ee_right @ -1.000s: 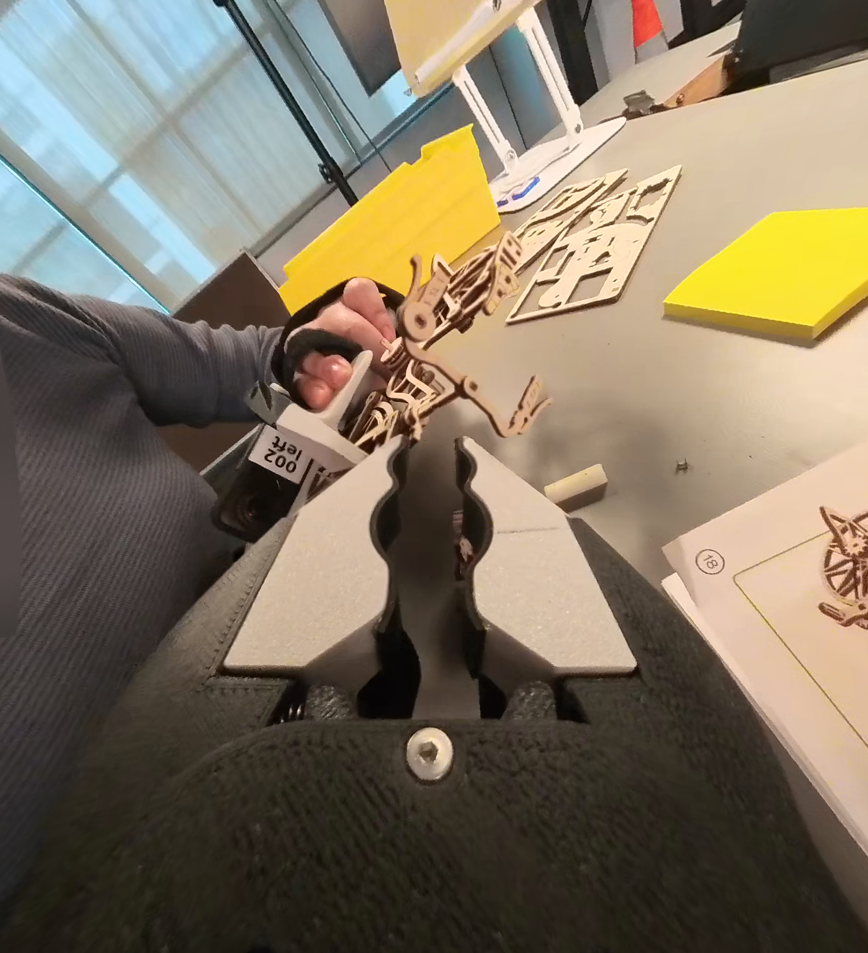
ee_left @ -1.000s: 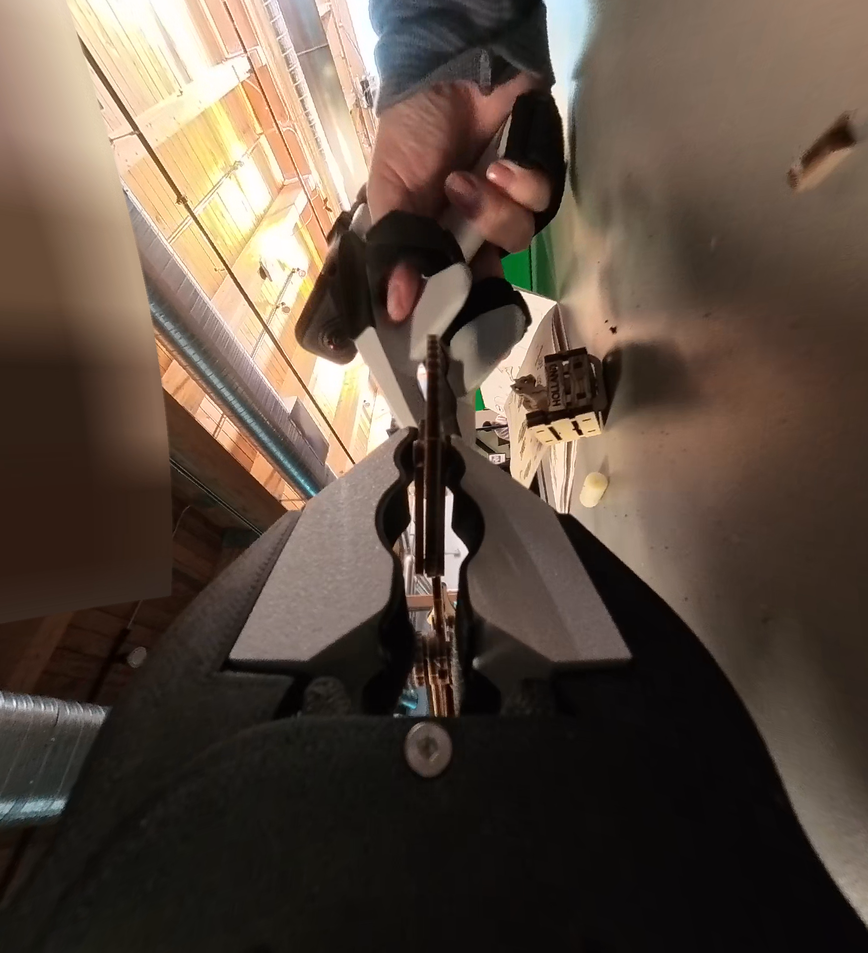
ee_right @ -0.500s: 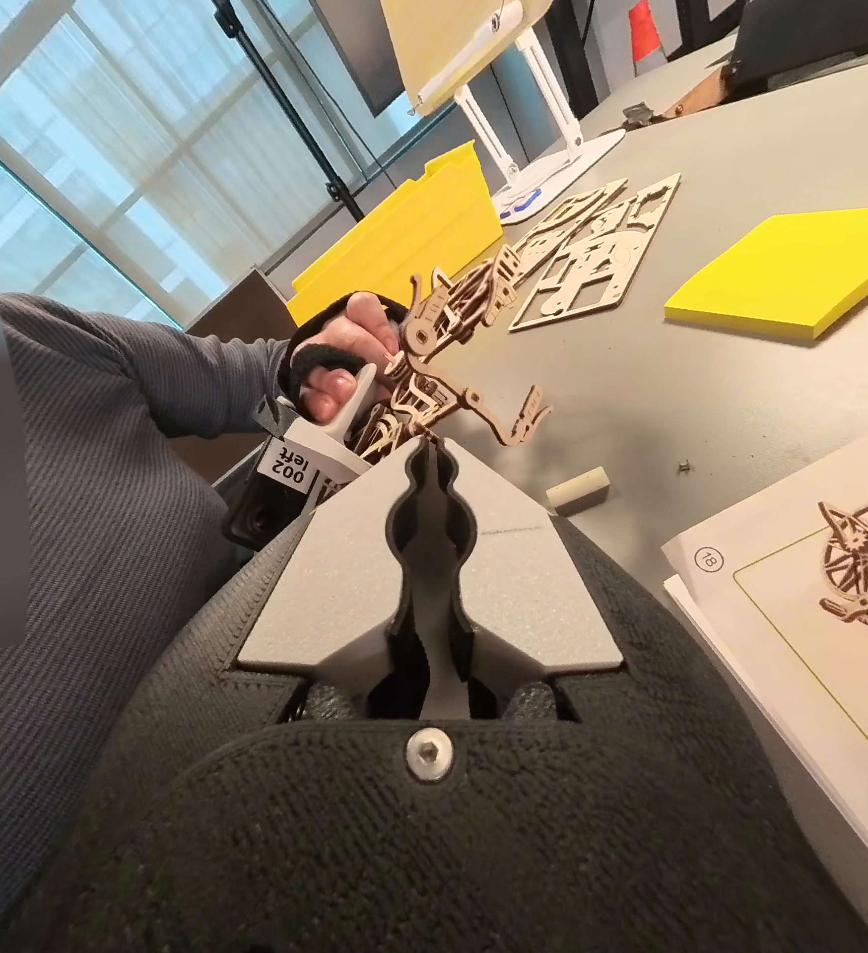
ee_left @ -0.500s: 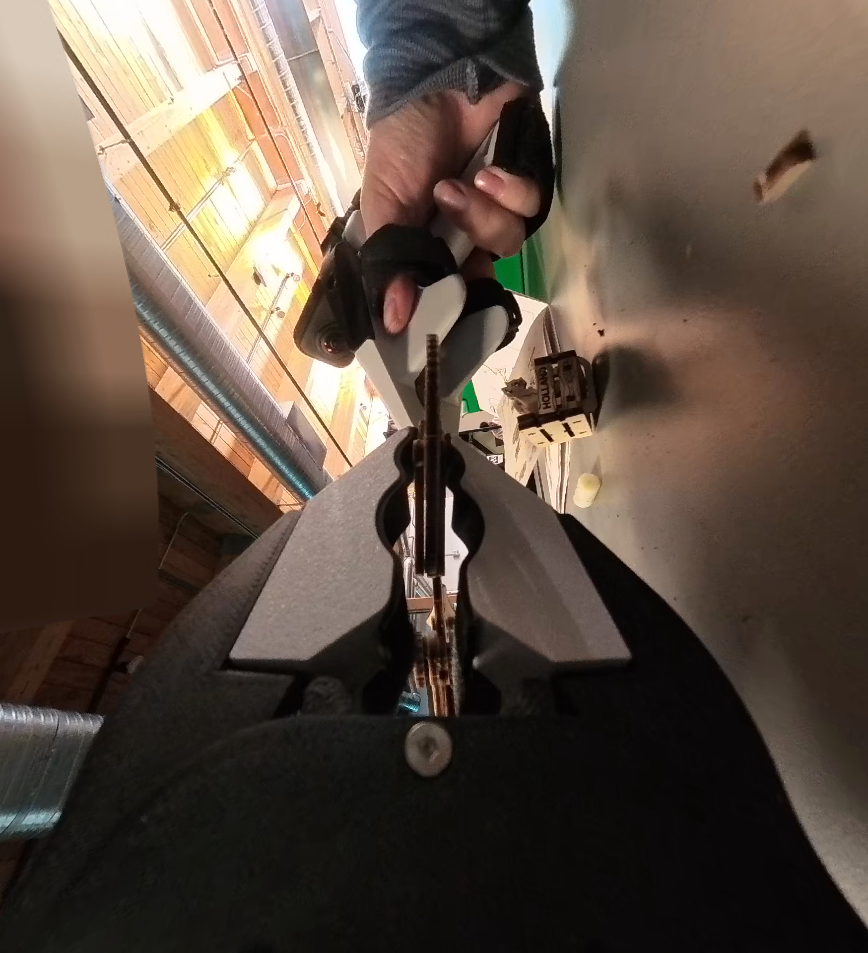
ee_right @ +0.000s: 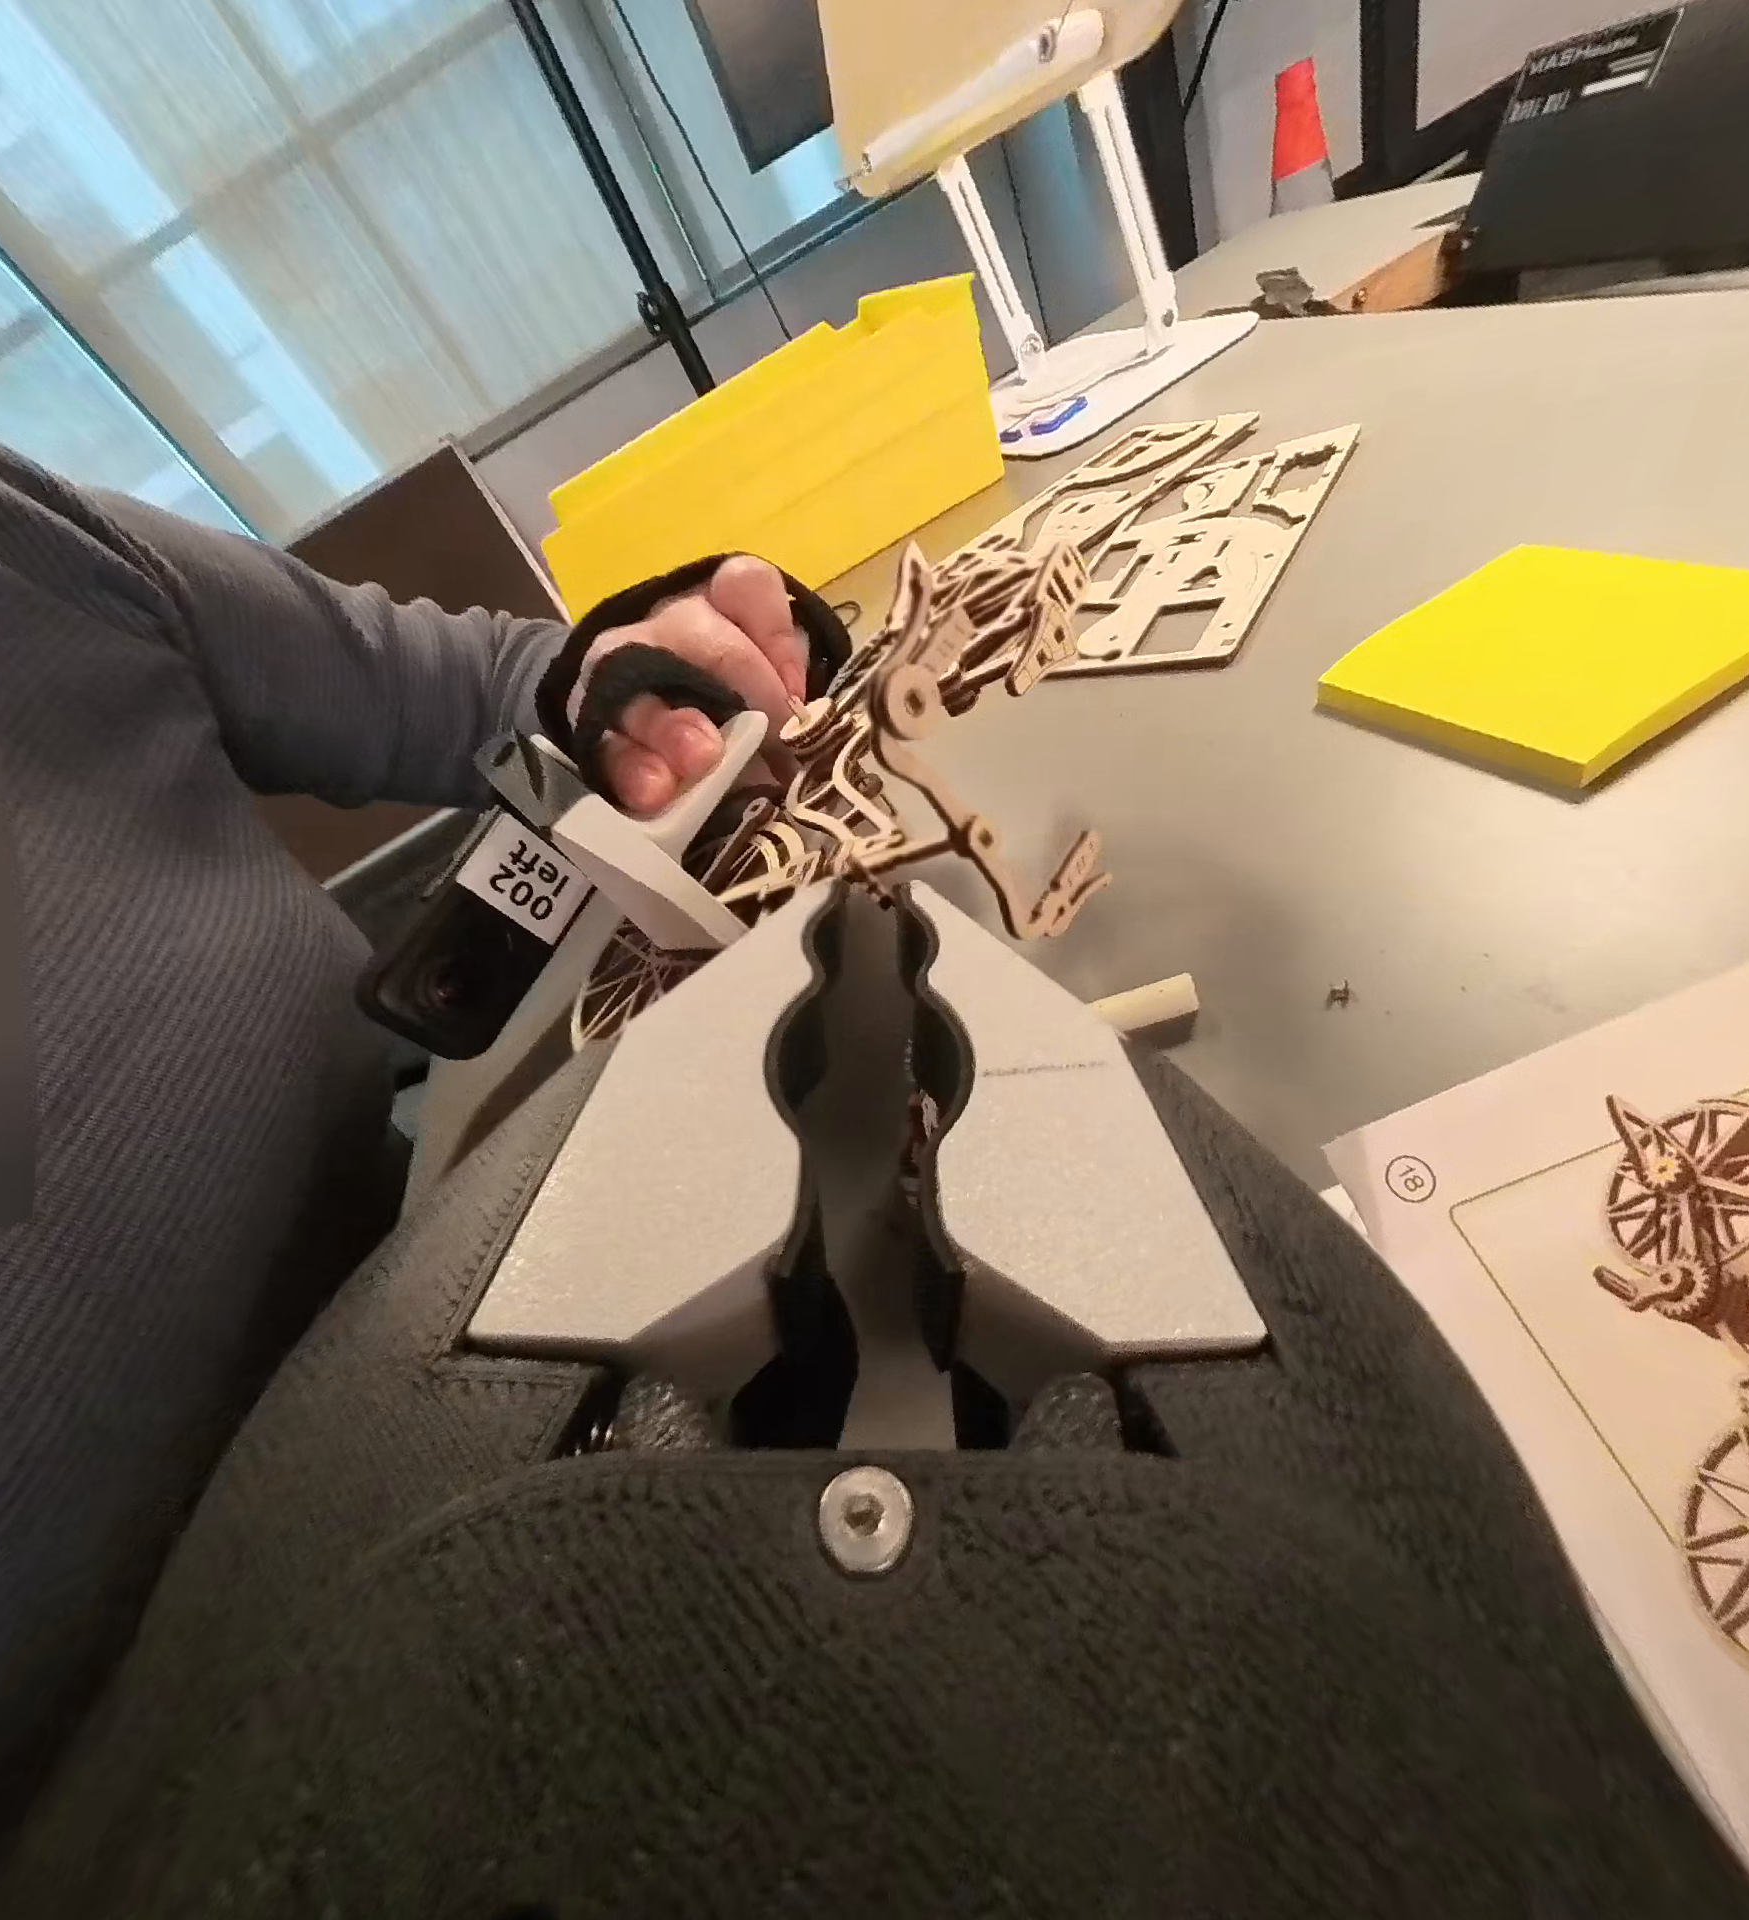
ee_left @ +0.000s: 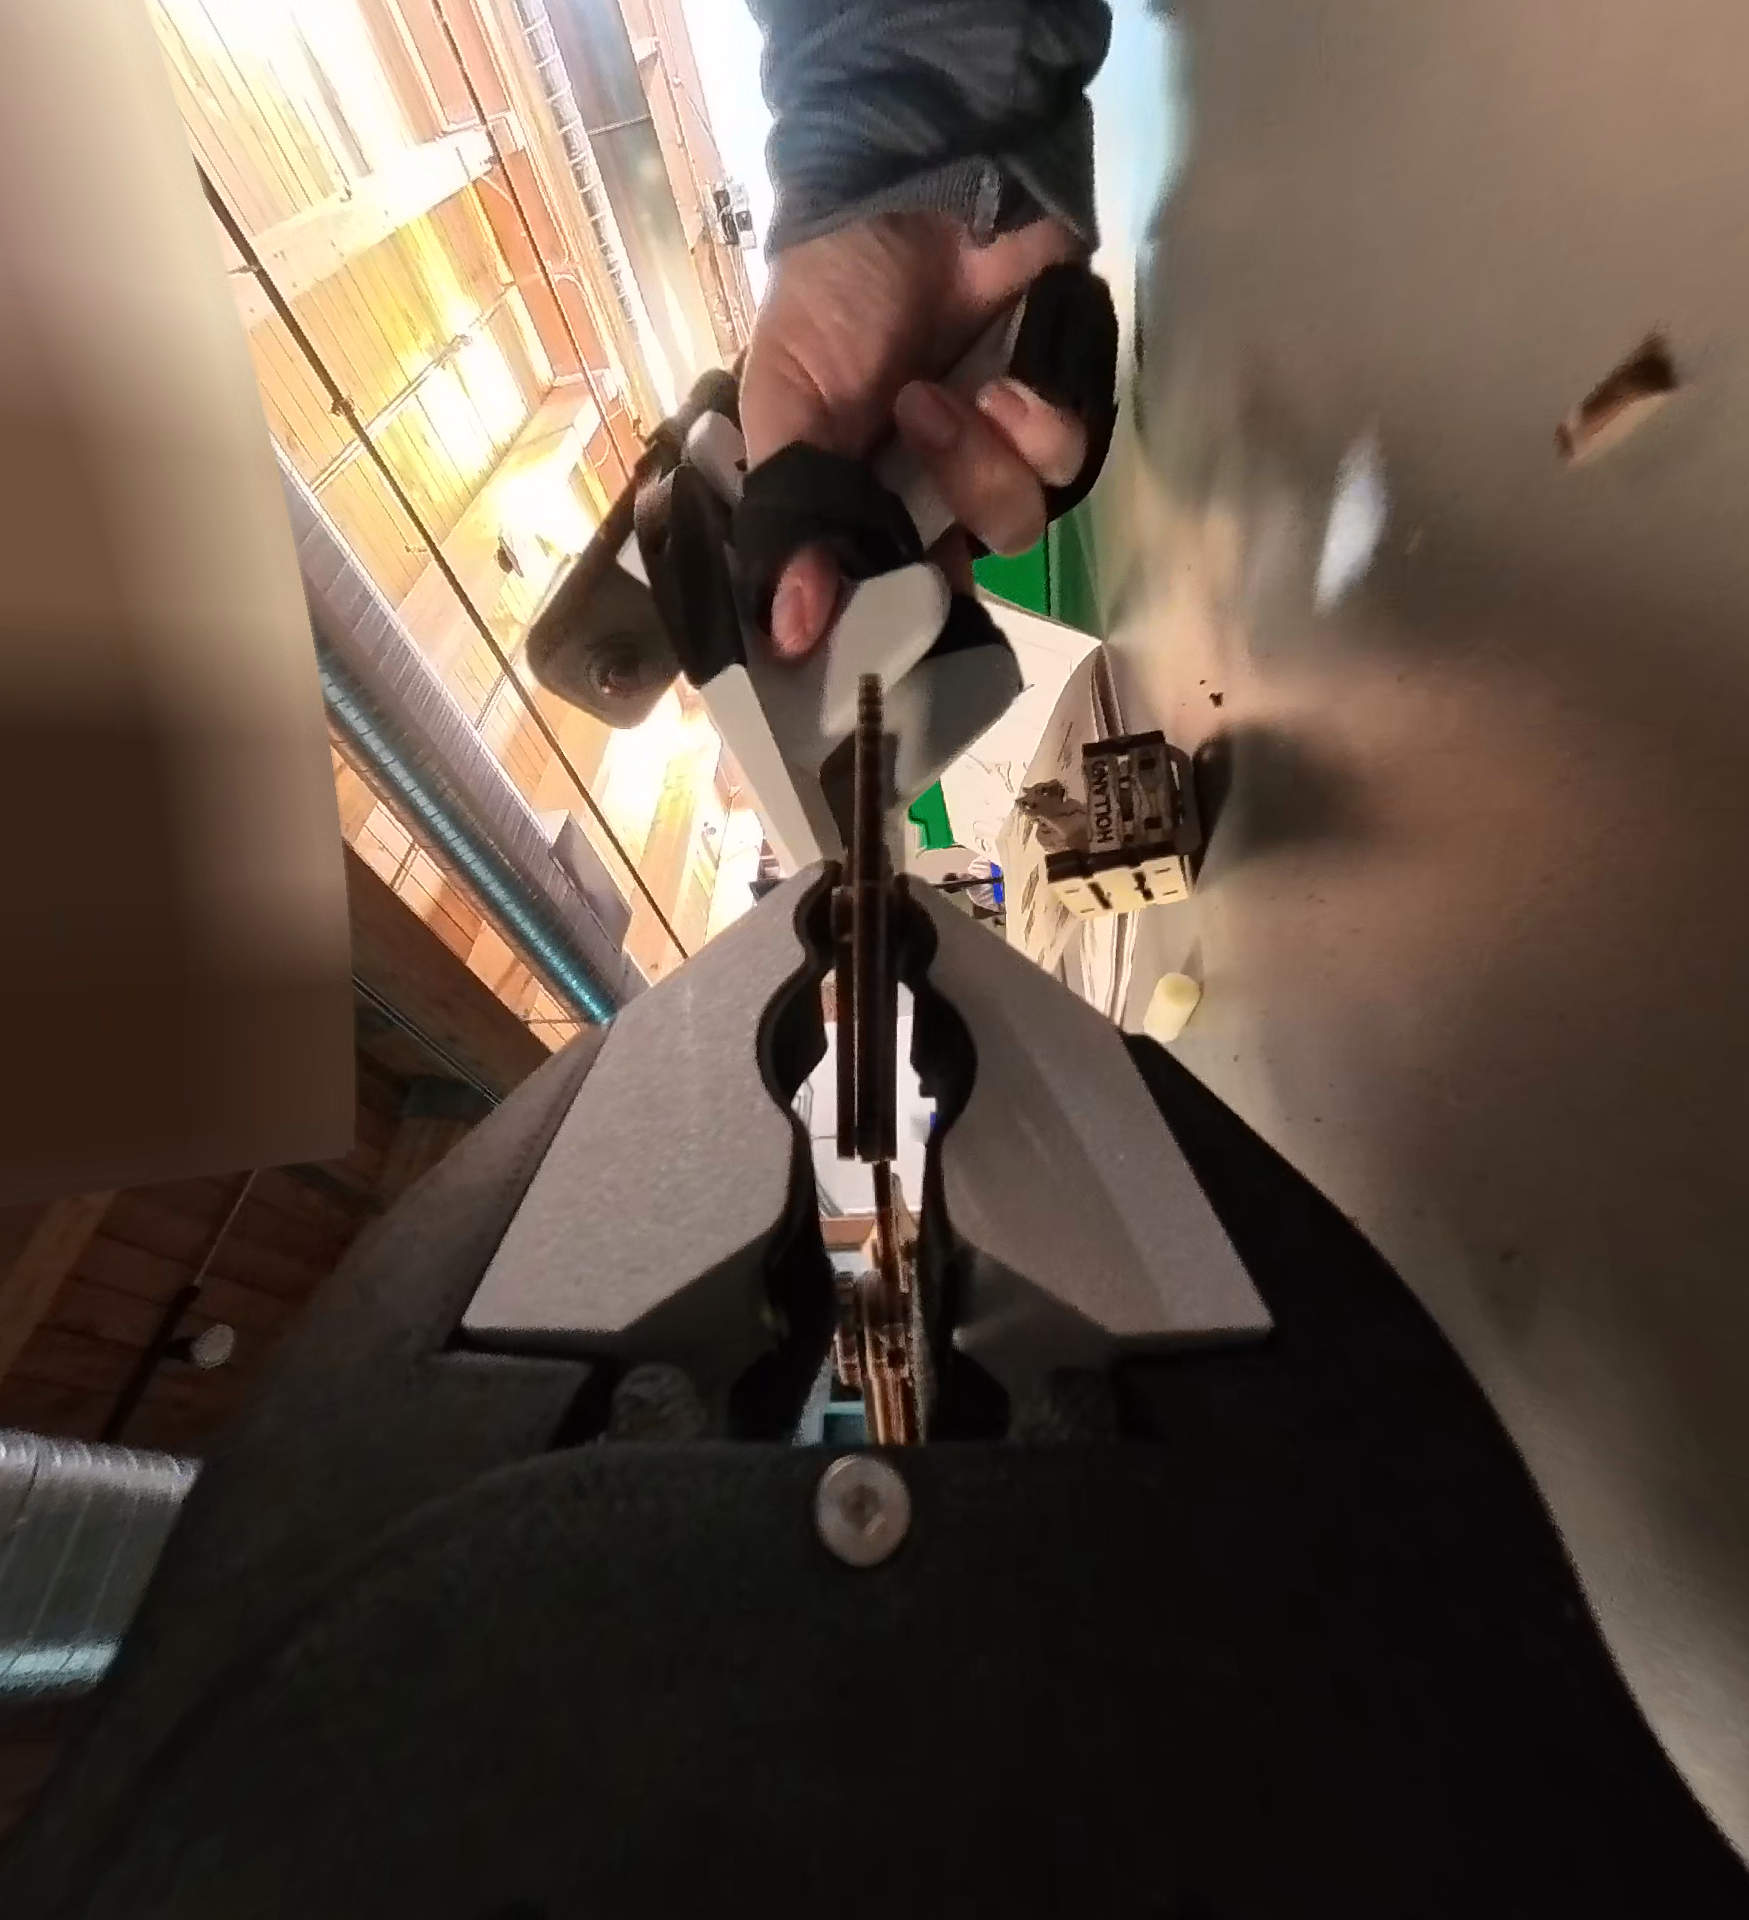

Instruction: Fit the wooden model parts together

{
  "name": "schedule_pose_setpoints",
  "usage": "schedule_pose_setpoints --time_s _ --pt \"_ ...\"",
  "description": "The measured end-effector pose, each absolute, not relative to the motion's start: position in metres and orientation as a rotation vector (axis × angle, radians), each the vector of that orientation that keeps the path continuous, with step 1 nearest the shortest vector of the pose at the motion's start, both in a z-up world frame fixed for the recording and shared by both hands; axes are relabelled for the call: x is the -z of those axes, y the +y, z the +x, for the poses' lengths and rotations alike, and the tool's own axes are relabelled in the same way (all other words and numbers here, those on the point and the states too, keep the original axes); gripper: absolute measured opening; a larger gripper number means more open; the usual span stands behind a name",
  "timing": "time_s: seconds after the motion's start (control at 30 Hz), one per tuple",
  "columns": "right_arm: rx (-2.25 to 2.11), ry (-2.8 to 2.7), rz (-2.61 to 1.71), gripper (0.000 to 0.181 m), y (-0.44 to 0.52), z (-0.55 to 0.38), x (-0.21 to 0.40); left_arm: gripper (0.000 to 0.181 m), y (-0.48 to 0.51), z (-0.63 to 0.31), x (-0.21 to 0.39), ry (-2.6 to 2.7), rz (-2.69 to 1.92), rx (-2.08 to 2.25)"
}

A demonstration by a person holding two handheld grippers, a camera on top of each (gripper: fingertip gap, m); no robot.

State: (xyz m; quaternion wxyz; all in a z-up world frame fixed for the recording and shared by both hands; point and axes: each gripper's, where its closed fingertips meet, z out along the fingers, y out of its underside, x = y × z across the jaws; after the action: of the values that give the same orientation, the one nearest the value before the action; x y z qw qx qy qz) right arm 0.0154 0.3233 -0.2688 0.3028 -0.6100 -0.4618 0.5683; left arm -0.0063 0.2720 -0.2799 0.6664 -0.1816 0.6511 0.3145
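A wooden bicycle-and-rider model is held in the air over the grey table. In the left wrist view it shows edge-on, clamped between the fingers of my left gripper, which is shut on it. In the right wrist view the left gripper's white body is in a person's hand behind the model. My right gripper sits just under the model's lower frame, its tips a narrow gap apart with nothing seen between them. It also shows in the left wrist view, at the model's far edge.
Wooden part sheets, a yellow pad and a yellow bin lie beyond the model. An instruction booklet is at the right. A small white cylinder lies near my right fingers. A small wooden block assembly stands on the table.
My right gripper was open, closed fully half a second ago, and now shows a narrow gap again. It has moved closer under the model. The left gripper keeps its hold.
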Motion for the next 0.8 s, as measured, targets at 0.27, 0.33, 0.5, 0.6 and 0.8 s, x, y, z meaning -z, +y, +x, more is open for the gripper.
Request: schedule_pose_setpoints --time_s 0.27,0.33,0.5,0.6,0.8 --pt "-1.385 -1.279 -1.572 0.001 0.323 0.015 0.270 0.007 0.285 0.005 0.281 1.476 -0.420 -0.709" --pt "-1.334 -1.287 -1.551 0.001 0.324 0.015 0.270 0.007 0.290 0.007 0.280 1.471 -0.428 -0.715" --pt "-1.283 -1.275 -1.523 0.000 0.327 0.015 0.267 0.008 0.299 0.015 0.275 1.449 -0.470 -0.723" --pt "-1.261 -1.280 -1.512 0.000 0.327 0.015 0.267 0.007 0.302 0.019 0.274 1.448 -0.477 -0.720" --pt "-1.217 -1.296 -1.506 0.000 0.327 0.013 0.269 0.007 0.302 0.019 0.277 1.464 -0.470 -0.730"
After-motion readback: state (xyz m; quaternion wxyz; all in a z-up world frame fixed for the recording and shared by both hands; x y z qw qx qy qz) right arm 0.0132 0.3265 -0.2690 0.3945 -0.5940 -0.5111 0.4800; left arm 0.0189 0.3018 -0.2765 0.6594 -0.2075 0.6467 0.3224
